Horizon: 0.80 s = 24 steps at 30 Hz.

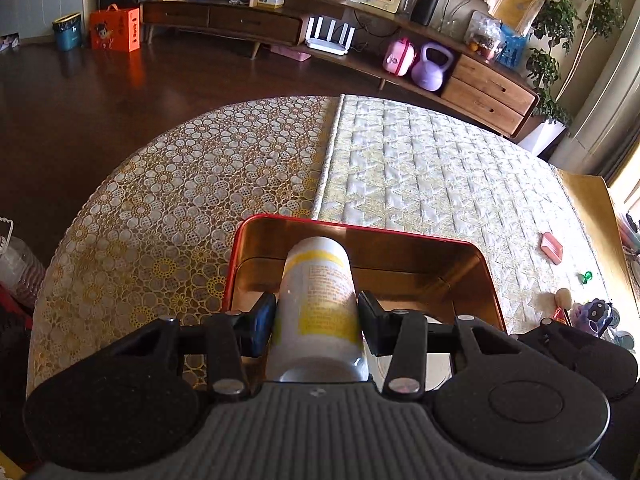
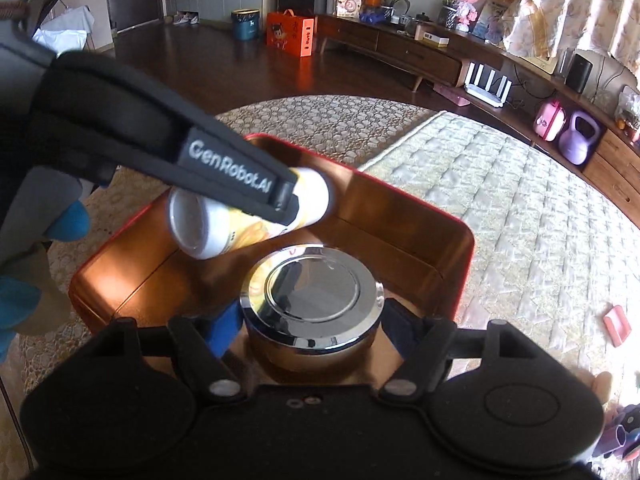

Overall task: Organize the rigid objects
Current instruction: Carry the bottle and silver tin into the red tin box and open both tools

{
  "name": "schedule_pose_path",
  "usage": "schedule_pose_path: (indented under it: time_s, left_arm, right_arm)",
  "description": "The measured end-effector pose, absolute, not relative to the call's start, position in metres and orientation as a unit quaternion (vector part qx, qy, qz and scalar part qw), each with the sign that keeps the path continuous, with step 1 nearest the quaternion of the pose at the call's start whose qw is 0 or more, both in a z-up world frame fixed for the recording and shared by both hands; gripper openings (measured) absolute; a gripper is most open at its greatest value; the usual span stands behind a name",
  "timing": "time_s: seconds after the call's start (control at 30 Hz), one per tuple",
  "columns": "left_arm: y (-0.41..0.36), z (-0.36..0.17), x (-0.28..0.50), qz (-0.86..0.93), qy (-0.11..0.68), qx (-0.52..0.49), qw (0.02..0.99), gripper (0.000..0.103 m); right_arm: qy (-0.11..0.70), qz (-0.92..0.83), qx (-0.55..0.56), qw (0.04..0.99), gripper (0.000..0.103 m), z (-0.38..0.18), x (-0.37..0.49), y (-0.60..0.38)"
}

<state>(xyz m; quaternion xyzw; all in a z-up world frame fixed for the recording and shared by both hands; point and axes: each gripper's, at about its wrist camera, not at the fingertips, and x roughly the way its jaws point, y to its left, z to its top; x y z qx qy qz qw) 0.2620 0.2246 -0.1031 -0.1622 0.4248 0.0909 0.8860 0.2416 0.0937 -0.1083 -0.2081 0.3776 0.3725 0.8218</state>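
**Both grippers loaded over the tin**

Room: living room, dark wood floor, long wooden cabinet (image 1: 248, 20) by the wall. Surface: table under a lace cloth (image 1: 180, 184) and a quilted mat (image 1: 432, 176).

Red tin (image 1: 420, 264), gold inside, sits open on it. Right gripper (image 2: 310, 320) is clamped on a round chrome-lidded container (image 2: 312, 300), low in the tin. Left gripper (image 1: 318, 312) is clamped on a white-and-yellow bottle (image 1: 316, 288), held sideways above the tin, just beside the container.

Risk: bottle is round and smooth, so released tilted, I'd expect it to roll or knock the container. The grippers are close and could clash.
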Motion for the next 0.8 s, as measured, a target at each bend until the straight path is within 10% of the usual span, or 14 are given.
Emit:
schedule_pose_path:
  time_s: [0.8]
  left_arm:
    - [0.207, -0.093, 0.252, 0.103, 0.435, -0.123, 0.886, 0.044]
  right_arm:
    - [0.369, 0.376, -0.197, 0.827, 0.085, -0.098, 0.231, 0.072]
